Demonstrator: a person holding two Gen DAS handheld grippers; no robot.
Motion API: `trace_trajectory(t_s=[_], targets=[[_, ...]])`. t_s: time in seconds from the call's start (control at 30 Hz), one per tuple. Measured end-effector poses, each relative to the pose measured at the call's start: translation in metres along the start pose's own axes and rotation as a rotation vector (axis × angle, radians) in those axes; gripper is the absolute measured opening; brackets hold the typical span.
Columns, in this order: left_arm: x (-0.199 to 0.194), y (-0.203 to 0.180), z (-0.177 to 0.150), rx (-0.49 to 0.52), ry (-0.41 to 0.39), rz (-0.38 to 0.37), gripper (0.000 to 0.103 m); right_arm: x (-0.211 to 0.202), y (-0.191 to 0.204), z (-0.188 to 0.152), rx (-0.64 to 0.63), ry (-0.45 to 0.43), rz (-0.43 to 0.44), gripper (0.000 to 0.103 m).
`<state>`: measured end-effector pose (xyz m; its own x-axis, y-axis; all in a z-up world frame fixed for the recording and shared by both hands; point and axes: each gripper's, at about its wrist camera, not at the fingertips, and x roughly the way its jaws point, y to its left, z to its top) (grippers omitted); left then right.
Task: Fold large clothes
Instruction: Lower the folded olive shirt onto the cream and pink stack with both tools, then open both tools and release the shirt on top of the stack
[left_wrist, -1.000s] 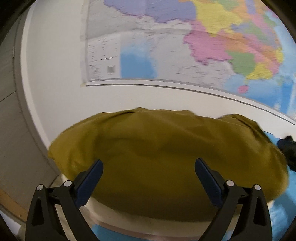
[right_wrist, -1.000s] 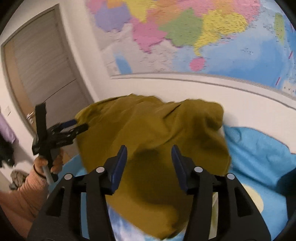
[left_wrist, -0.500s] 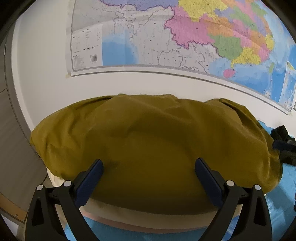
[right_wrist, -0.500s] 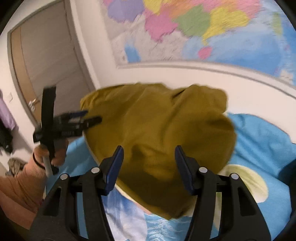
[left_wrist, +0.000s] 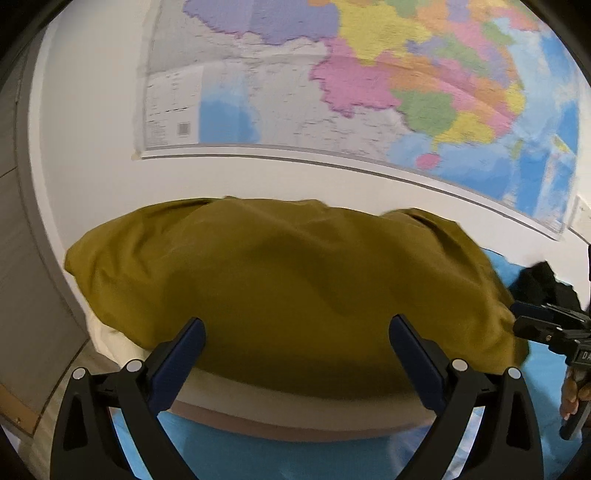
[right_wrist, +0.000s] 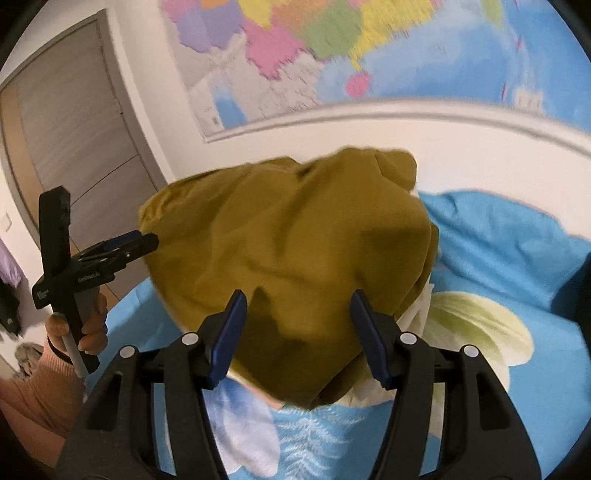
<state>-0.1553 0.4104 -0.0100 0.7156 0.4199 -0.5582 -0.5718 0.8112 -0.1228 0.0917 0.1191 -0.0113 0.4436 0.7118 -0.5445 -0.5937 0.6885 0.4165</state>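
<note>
An olive-green garment (left_wrist: 288, 280) lies bunched on a cream pillow on the bed; it also shows in the right wrist view (right_wrist: 295, 251). My left gripper (left_wrist: 295, 354) is open, its blue pads just short of the garment's near edge, holding nothing. It appears in the right wrist view (right_wrist: 122, 247) at the garment's left edge. My right gripper (right_wrist: 297, 336) is open with the garment's near end between and beyond its pads. It shows in the left wrist view (left_wrist: 543, 325) at the garment's right end.
A cream pillow (left_wrist: 258, 398) lies under the garment on a blue patterned bedsheet (right_wrist: 498, 251). A large wall map (left_wrist: 369, 92) hangs behind. A grey door (right_wrist: 74, 147) stands at the left. A dark cloth (left_wrist: 543, 284) lies at the right.
Both cameras shifted; the garment settled lower on the pillow. The right gripper opened wider. The left gripper stayed open.
</note>
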Motion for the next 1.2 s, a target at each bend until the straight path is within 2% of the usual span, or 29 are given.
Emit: trace_trajectory(t_s=[0.07,0.23,0.33,0.43,0.57,0.67,0.9,1.2], targets=[[0.000,-0.011,-0.004,0.020,0.001,-0.018,0.096,-0.004,0.011,-0.007,-0.040,-0.017,-0.004,0.058],[0.012,-0.027,-0.014,0.040,0.028,-0.004,0.096,0.017,0.024,-0.026,-0.070,0.054,-0.026,0.056],[0.015,-0.030,-0.018,0.028,0.044,0.023,0.096,0.016,0.024,-0.028,-0.053,0.041,-0.023,0.057],[0.004,-0.034,-0.021,0.008,0.043,0.000,0.096,0.007,0.025,-0.031,-0.043,0.021,-0.023,0.058],[-0.011,-0.043,-0.033,-0.029,0.044,0.004,0.096,-0.002,0.033,-0.040,-0.051,0.001,-0.020,0.069],[-0.023,-0.051,-0.043,-0.052,0.038,0.017,0.096,-0.007,0.040,-0.048,-0.056,-0.006,-0.028,0.082],[-0.048,-0.065,-0.061,-0.081,0.048,0.055,0.096,-0.021,0.052,-0.069,-0.073,-0.007,-0.056,0.095],[-0.070,-0.076,-0.077,-0.087,0.045,0.092,0.096,-0.038,0.060,-0.084,-0.074,-0.009,-0.066,0.097]])
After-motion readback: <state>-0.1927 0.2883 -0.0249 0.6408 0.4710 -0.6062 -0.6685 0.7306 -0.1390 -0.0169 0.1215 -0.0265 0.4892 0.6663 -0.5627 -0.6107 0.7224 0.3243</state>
